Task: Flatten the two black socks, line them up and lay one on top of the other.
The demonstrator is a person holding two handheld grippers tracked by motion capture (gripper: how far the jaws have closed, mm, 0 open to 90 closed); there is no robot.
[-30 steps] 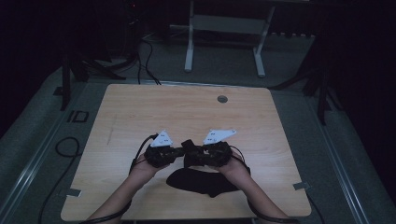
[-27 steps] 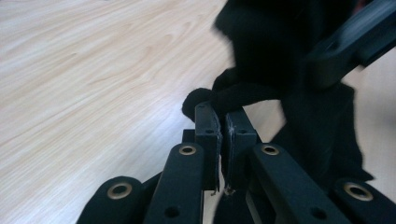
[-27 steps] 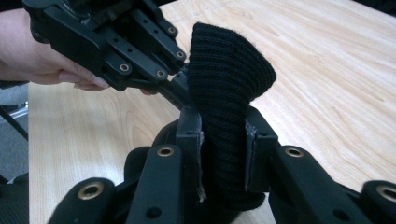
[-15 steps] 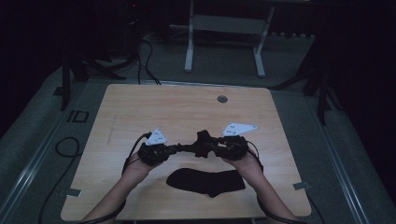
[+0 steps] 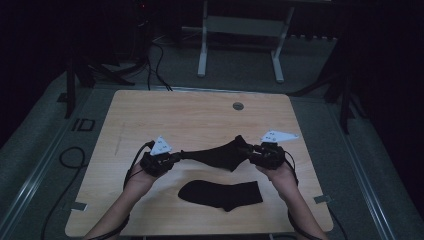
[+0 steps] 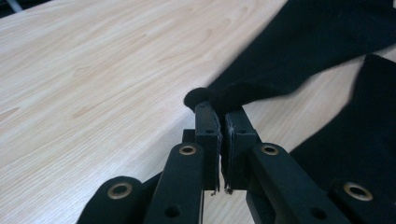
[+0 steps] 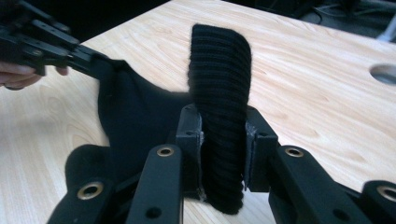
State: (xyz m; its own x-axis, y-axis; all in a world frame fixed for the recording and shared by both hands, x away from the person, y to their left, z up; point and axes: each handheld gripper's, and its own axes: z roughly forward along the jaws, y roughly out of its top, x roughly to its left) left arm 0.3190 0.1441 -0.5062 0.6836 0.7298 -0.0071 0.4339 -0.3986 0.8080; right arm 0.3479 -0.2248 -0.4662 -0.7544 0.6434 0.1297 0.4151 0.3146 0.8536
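At the near edge, 6 o'clock, second black sock (image 5: 221,193) flat on table (image 5: 200,120). Just beyond, stretched sock (image 5: 220,154) hangs between both tools: left gripper (image 5: 172,158) at 9 o'clock pinching its toe tight, right gripper (image 5: 250,151) at 3 o'clock clamped on ribbed cuff (image 7: 219,93). Far at 12, table hole (image 5: 238,106).

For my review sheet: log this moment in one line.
left claw: shut on stretched sock | right claw: shut on its ribbed cuff | second sock: flat on table
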